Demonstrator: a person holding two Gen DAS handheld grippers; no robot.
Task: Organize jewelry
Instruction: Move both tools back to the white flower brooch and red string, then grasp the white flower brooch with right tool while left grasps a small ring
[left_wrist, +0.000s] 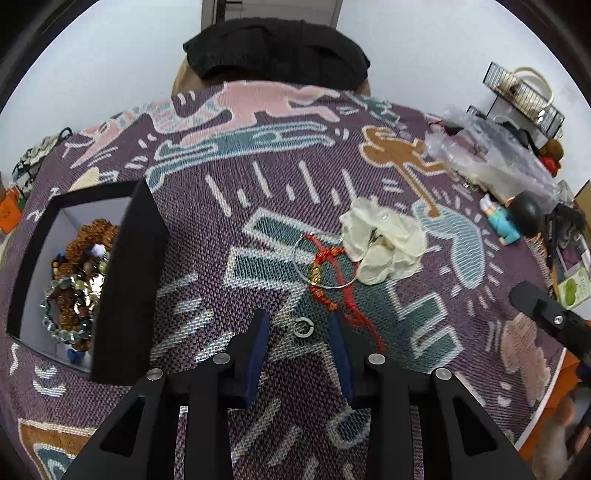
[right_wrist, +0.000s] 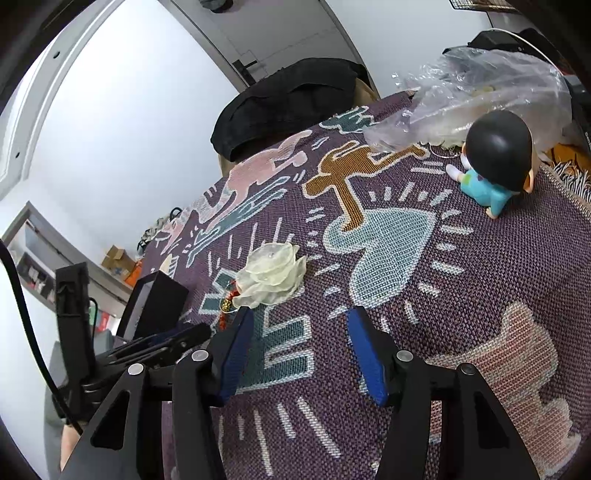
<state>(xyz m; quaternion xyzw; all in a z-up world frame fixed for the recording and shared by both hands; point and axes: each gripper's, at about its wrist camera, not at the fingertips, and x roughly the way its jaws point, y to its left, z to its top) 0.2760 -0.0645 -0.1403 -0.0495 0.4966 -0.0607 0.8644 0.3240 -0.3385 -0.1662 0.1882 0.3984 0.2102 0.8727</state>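
Our left gripper (left_wrist: 297, 328) hangs with jaws spread around a small silver ring (left_wrist: 303, 327) on the woven cloth (left_wrist: 207, 236), while our right gripper (right_wrist: 299, 321) waits agape and empty over bare weave. We judge the ring pickup is in hand; next comes a careful pinch low on the cloth, clear of the red cord bracelet (left_wrist: 332, 280) and wire bangle (left_wrist: 325, 284) just beyond. Past them lies the cream fabric flower (left_wrist: 384, 240); the black box (left_wrist: 122, 280) of beads sits left, with open cloth between.

Small silver ring (left_wrist: 304, 327) flat on cloth, red cord bracelet (left_wrist: 332, 273) + ivory flower (left_wrist: 382, 240) nearby.
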